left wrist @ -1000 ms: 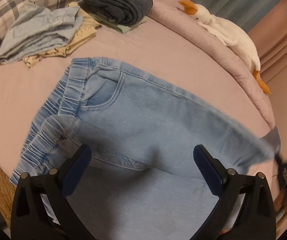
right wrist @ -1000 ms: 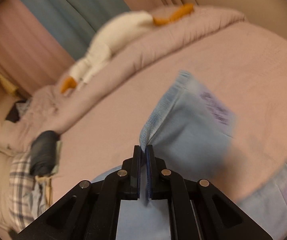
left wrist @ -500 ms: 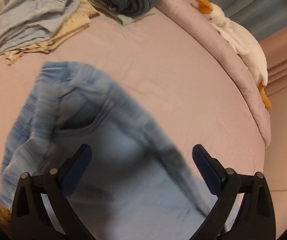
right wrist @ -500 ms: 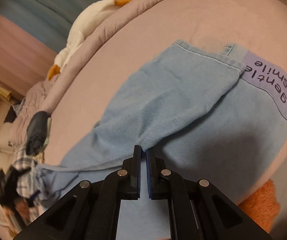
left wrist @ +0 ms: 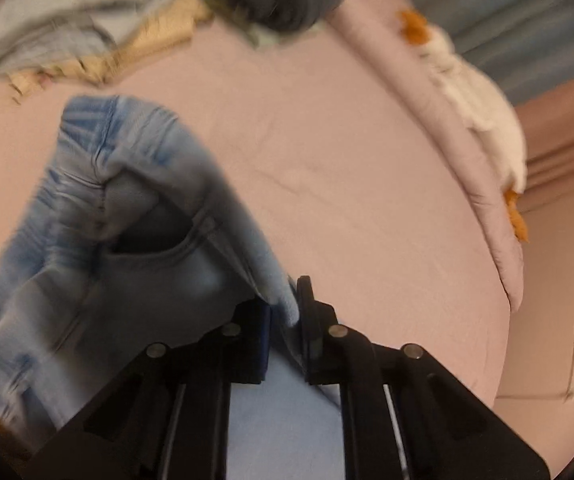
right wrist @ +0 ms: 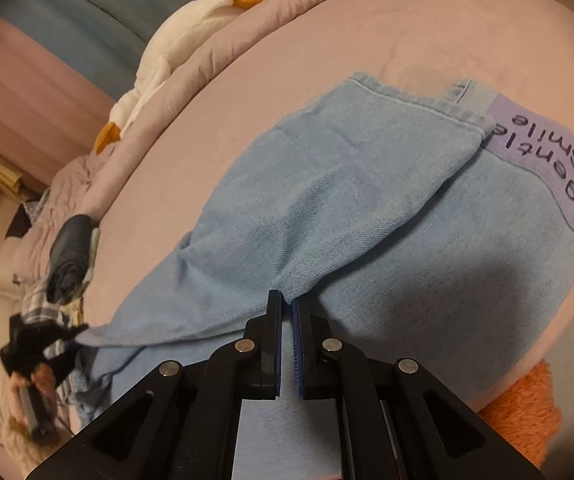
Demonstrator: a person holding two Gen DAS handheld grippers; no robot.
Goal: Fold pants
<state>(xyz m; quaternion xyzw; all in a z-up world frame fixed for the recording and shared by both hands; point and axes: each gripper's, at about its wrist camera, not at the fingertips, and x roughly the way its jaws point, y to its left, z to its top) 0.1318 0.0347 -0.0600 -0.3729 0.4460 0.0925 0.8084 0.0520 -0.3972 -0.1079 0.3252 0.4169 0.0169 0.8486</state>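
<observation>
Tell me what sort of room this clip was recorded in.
Most likely a bedroom at home. The jeans lie on a bed with a pink sheet, a plush goose rests on the rolled quilt, and curtains hang behind.

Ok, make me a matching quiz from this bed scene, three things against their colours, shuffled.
Things:
1. pants
2. plush goose
3. label patch

Colours:
A. lilac with dark lettering
B. light blue denim
C. white with orange beak and feet

Pairs: 1-B, 2-C, 3-A
</observation>
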